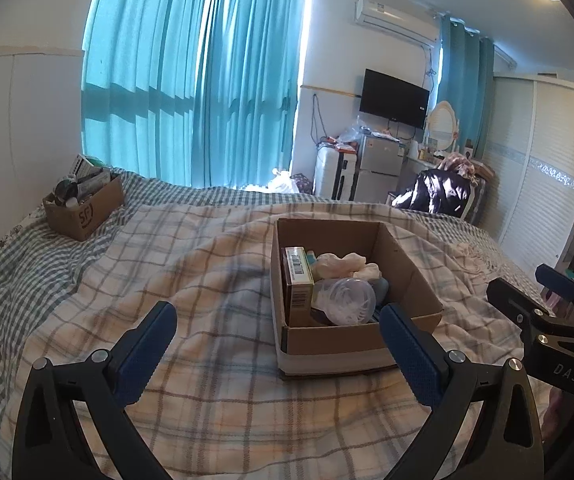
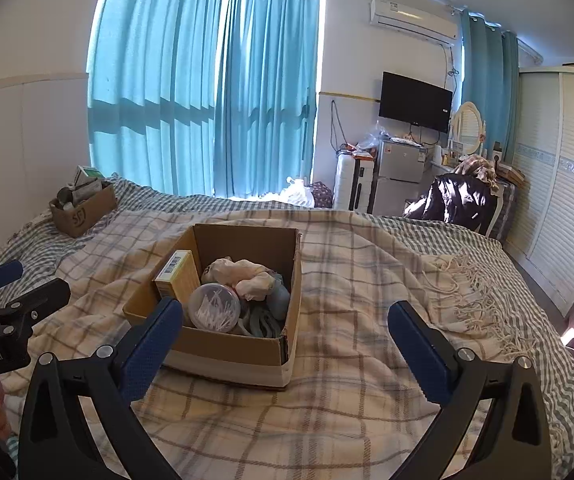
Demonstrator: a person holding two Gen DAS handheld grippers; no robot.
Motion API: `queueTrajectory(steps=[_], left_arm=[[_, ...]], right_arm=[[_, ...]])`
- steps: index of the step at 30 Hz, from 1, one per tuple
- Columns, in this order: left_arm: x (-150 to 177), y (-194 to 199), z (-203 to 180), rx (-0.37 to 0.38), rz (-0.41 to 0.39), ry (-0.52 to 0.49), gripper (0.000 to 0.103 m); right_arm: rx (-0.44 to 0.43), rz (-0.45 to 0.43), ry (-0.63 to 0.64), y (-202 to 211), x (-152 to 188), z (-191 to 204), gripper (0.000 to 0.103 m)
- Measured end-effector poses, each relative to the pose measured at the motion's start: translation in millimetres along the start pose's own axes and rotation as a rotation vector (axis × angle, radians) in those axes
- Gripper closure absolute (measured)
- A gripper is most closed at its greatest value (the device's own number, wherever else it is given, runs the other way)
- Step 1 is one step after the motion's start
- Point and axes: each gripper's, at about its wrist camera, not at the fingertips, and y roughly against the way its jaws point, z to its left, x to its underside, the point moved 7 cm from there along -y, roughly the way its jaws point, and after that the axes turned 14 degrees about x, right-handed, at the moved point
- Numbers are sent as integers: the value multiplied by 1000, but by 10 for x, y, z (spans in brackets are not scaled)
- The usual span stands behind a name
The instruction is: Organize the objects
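Observation:
An open cardboard box [image 1: 411, 276] [image 2: 247, 244] rests on the plaid blanket in the middle of the bed. Inside it are a yellow carton [image 1: 297, 280] [image 2: 177, 276], a clear round tub of cotton swabs [image 1: 345, 300] [image 2: 215, 308], crumpled cream cloth [image 1: 351, 264] [image 2: 243, 276] and some blue-grey items. My left gripper [image 1: 279, 324] hovers open just in front of the box, with nothing between its fingers. Also open and holding nothing, my right gripper [image 2: 285, 320] is in front of the box and to its right.
A second cardboard box [image 1: 83, 208] [image 2: 83, 210] full of small items sits at the bed's far left corner. The blanket's fringe [image 2: 483, 296] lies to the right. Beyond the bed are blue curtains, a small fridge [image 2: 399, 172], a chair with a dark jacket [image 2: 459, 200] and a wardrobe.

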Motion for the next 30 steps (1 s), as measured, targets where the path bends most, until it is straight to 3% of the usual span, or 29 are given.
queueTrajectory(steps=[30], left_arm=[[23, -14, 23, -14, 14, -3, 0]], right_arm=[[1, 21, 3, -51, 47, 25, 0]])
